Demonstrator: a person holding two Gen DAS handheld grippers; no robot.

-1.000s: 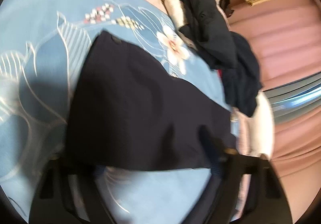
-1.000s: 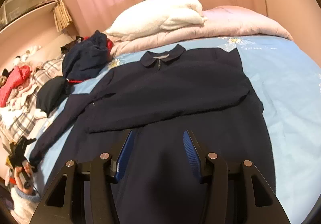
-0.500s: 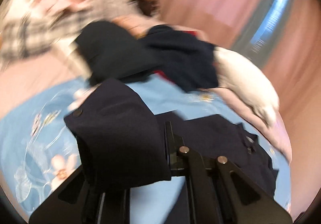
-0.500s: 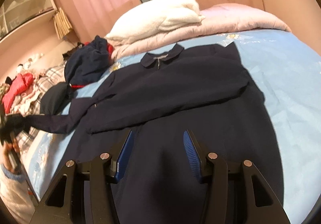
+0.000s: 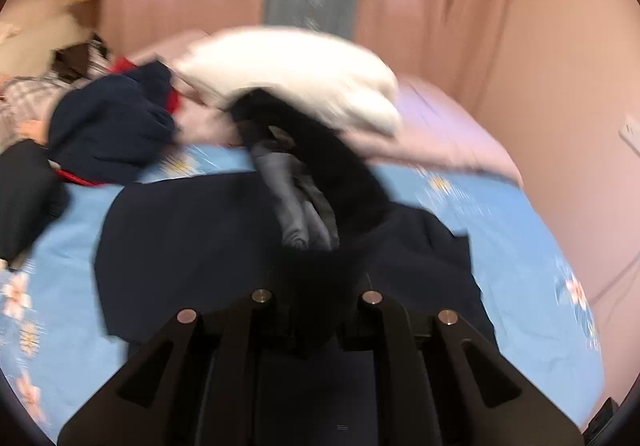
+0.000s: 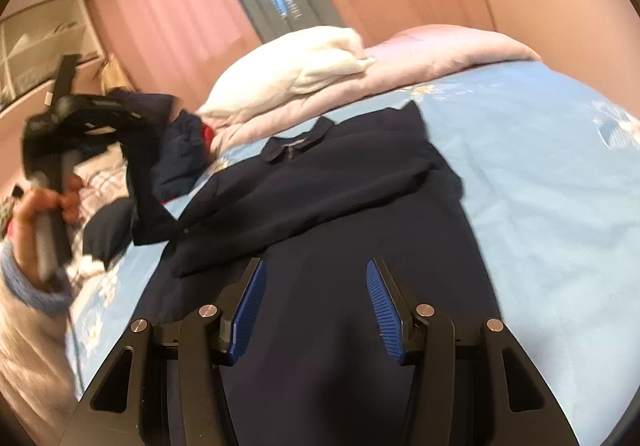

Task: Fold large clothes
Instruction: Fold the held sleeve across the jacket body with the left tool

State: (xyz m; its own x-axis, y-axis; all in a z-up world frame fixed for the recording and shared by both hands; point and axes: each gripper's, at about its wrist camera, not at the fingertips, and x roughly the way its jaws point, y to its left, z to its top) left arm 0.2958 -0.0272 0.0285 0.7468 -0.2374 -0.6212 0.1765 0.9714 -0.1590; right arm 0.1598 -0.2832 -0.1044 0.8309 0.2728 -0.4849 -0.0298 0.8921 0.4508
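Observation:
A large navy collared garment [image 6: 340, 214] lies spread on the blue floral bedsheet [image 6: 540, 174], one sleeve folded across its chest. My left gripper [image 5: 312, 266] is shut on the other sleeve [image 5: 320, 174], which hangs bunched from its jaws above the garment body [image 5: 192, 238]. In the right wrist view the left gripper [image 6: 120, 118] is lifted at the bed's left side with the sleeve [image 6: 144, 198] trailing down from it. My right gripper [image 6: 312, 306] is open and empty, hovering over the garment's lower part.
A white pillow [image 6: 292, 70] and pink quilt [image 6: 440, 54] lie at the head of the bed. A pile of dark and red clothes [image 5: 108, 130] sits at the left. Pink curtains [image 6: 172, 6] hang behind.
My left gripper has lifted the sleeve off the bed's left side and swung it up and inward over the garment. My right gripper has stayed open, tilting a little.

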